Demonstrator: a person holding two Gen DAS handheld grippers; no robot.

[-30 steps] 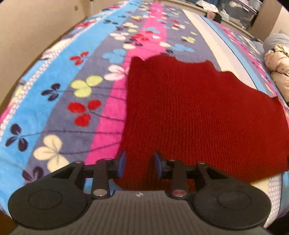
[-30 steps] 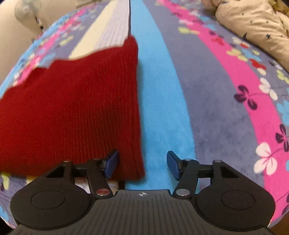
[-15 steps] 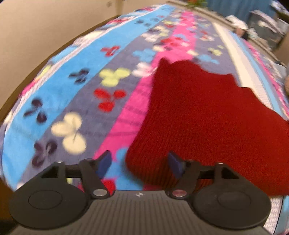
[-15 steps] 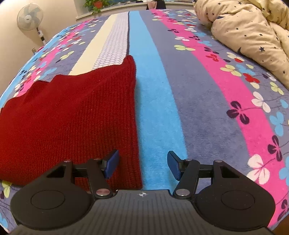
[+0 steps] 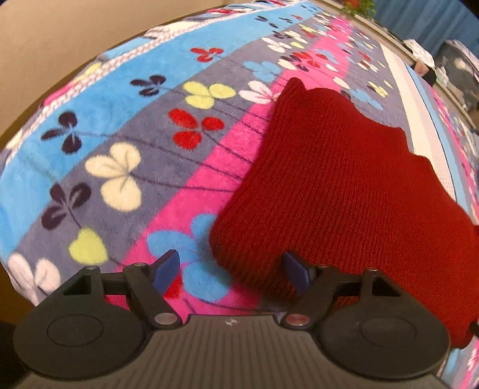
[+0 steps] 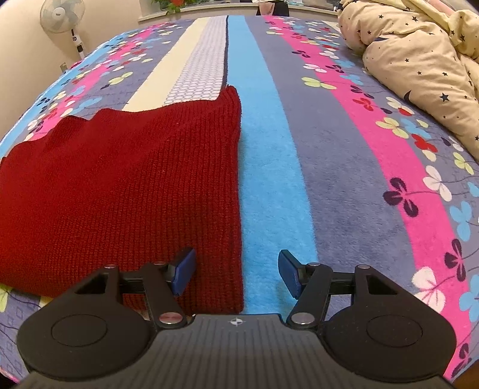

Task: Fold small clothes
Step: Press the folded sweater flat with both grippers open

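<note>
Grippers hung over the bed, one at each near corner of a red knitted garment (image 5: 344, 185) that lay flat on the striped, clover-patterned blanket (image 5: 119, 125).

The left gripper (image 5: 232, 272) stood with its jaws wide apart, having just been opening. Its blue pads (image 5: 166, 269) pressed on nothing. The near left corner of the red knit reached in between the jaws from the right, and the right pad sat at or over the cloth's edge, but I could not make out whether it touched the wool. The left pad was over bare blanket, above a blue clover on the pink stripe.

The right gripper (image 6: 236, 272) also had its jaws parted, somewhat less widely. Its left pad (image 6: 184, 269) was above the red knit (image 6: 119, 185), close to the garment's right edge, and its other pad was above the plain blue stripe of the blanket (image 6: 344, 155), clear of the cloth. That edge of the garment ran straight away from the gripper, between the two pads, and nothing was clamped.

The garment's far edge was stepped and uneven, with a raised corner at each end. Beyond the right gripper, a cream quilt with dark stars (image 6: 419, 59) was heaped on the far right of the bed, well apart from the knit. A standing fan (image 6: 64, 21) was by the wall at the far left.
</note>
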